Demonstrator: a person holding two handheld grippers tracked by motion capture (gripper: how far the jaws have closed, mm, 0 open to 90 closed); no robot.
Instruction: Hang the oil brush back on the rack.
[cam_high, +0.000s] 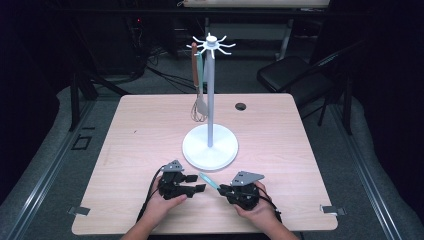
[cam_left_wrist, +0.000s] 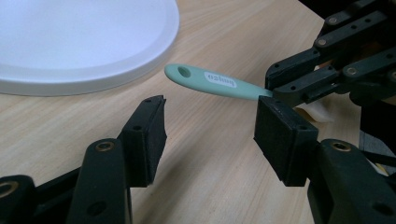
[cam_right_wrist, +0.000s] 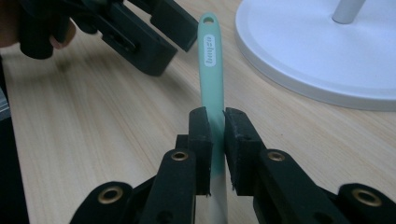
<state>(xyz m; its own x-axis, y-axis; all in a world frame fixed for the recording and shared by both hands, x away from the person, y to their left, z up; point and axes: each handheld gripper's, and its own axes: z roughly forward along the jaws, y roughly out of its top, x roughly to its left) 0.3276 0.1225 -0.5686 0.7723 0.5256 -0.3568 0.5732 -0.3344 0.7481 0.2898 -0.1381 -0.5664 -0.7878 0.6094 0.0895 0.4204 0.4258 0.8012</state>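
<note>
Right gripper view, grip: the right tongs (cam_right_wrist: 215, 128) are clamped on the spatula (cam_right_wrist: 211, 70) where the mint handle meets the pale blade; the handle runs toward 12 o'clock, hole end free.
Left gripper view, tongs: the left tongs (cam_left_wrist: 210, 135) stand apart with nothing between them, low over the desk (cam_left_wrist: 224, 28); the handle tip lies at their 12 o'clock, near but untouched.
High view, place: the spatula (cam_high: 207, 180) hangs between the two tongs at the desk's near edge, just off the stand base (cam_high: 210, 147), which sits at its 12 o'clock.
Weight: likely light; one pair of tongs carries it level without sag.
Stiffness: the handle looks stiff plastic; the blade is probably soft silicone and would flex.
Slip: the smooth handle may slide; the pads look to sit flat on its two sides.
Best hold: mid-handle by the white label, leaving the hanging hole clear for a hook.
Count, near to far: tongs, two; spatula in hand, one; stand (cam_high: 210, 90), one; utensils (cam_high: 198, 90) hung at the stand's 9 o'clock side, two as far as I can tell; desk hole (cam_high: 241, 106), one; chair (cam_high: 295, 77), one.
</note>
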